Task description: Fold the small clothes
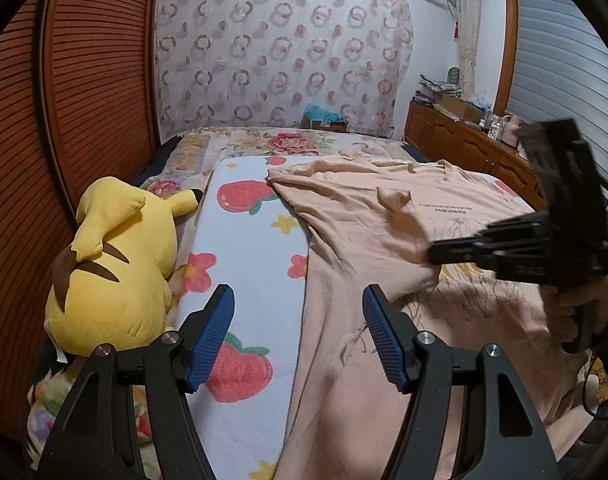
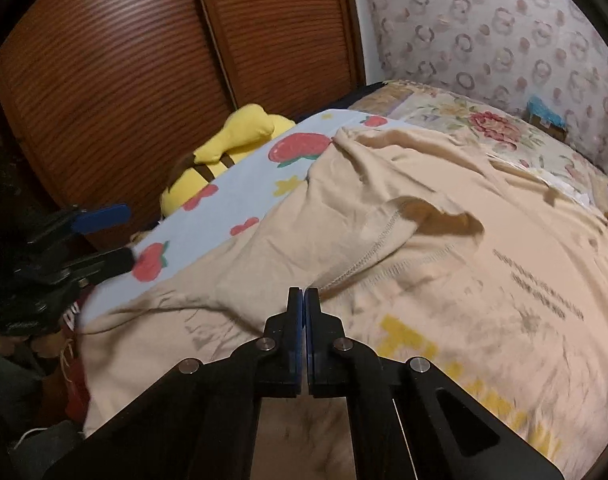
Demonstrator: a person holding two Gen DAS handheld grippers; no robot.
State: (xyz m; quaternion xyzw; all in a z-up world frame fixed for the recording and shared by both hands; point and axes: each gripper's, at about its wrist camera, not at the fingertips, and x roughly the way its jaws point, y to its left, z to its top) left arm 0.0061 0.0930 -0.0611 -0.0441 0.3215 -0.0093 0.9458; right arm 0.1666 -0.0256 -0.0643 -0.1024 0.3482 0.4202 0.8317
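The right gripper is clenched on a fold of the shirt on the bed; the left gripper hangs released above it

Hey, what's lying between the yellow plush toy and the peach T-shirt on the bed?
A strip of strawberry-print blanket separates the yellow plush toy from the peach T-shirt; nothing else lies on it. The left wrist view shows it best.

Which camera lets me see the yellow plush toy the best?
The left wrist view. There the yellow plush toy lies in full sight beside the strawberry blanket, with its brown stripes showing. The right wrist view catches only part of it, peeking out behind the blanket's edge.
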